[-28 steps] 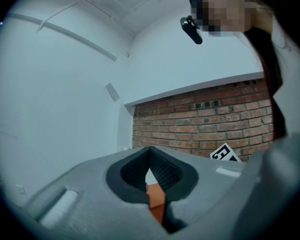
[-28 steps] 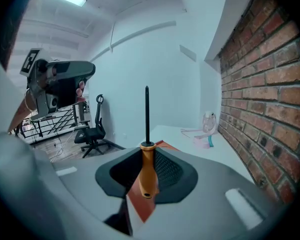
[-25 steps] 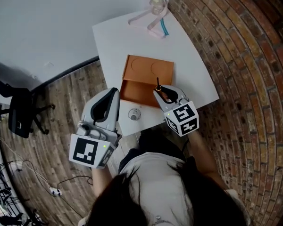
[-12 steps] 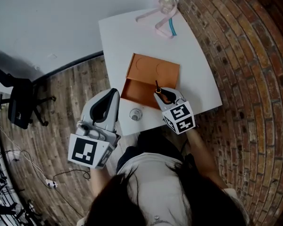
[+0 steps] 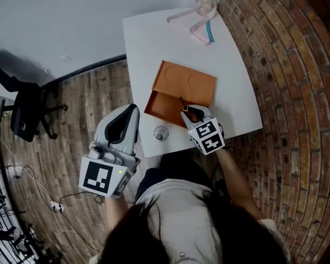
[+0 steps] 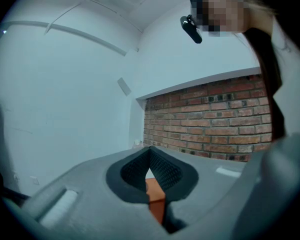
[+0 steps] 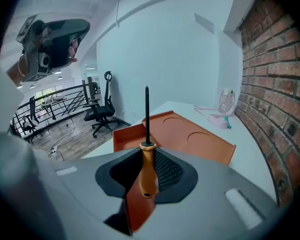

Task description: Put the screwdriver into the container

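Observation:
My right gripper [image 5: 191, 113] is shut on the screwdriver [image 5: 183, 104], whose orange handle [image 7: 148, 171] sits between the pads while the black shaft points up and away. It hovers at the near right edge of the orange container [image 5: 187, 84], beside its open compartment [image 5: 164, 106]. In the right gripper view the container [image 7: 190, 141] lies just beyond the jaws. My left gripper [image 5: 131, 111] hangs off the table's near left side; its pads meet at the tips with nothing between them [image 6: 150, 151].
The white table [image 5: 154, 43] carries a small round metal piece [image 5: 161, 132] near its front edge and a jar with pink ribbon [image 5: 205, 1] at the far corner. A brick surface runs along the right. A black office chair [image 5: 25, 117] stands on the wooden floor at left.
The head view has drifted, so the table sits further right and higher in it. The right gripper stays at the container's near edge with the screwdriver; the left gripper has not moved.

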A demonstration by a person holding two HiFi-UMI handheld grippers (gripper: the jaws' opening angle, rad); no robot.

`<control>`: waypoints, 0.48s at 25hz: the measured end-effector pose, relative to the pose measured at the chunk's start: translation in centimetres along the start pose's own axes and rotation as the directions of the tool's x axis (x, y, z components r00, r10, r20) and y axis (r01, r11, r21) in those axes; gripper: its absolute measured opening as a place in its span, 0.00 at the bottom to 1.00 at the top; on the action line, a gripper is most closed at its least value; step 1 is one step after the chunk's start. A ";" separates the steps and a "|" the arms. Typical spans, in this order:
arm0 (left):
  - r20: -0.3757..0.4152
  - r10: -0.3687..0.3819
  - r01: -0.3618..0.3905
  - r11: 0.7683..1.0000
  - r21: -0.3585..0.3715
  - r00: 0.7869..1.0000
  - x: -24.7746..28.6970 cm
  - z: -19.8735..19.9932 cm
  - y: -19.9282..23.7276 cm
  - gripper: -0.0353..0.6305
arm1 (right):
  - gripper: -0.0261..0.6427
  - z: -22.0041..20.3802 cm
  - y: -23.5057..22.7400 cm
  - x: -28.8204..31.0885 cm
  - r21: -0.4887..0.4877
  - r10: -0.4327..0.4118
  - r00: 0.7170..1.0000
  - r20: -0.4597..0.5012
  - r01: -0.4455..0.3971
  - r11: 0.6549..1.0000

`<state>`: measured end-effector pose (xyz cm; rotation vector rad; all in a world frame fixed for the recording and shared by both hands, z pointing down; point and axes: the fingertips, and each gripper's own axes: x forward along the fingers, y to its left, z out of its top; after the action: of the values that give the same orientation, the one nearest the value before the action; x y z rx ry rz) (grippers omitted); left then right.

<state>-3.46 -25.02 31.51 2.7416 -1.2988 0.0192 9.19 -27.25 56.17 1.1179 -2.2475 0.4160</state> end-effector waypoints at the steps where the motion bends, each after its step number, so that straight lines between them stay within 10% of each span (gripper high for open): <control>1: -0.001 0.002 -0.002 1.000 -0.005 1.000 0.0 0.0 0.0 0.06 | 0.16 -0.3 0.1 0.3 -0.005 0.004 1.000 -0.013 -0.004 1.000; 12: -0.023 0.044 -0.044 0.999 -0.018 0.999 0.0 -0.7 0.9 0.06 | 0.16 -2.4 0.3 2.4 -0.013 0.028 0.991 -0.134 -0.029 0.999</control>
<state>-4.09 -25.51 32.24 2.6889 -1.3467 0.0415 8.73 -27.36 59.54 1.0209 -2.1484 0.4712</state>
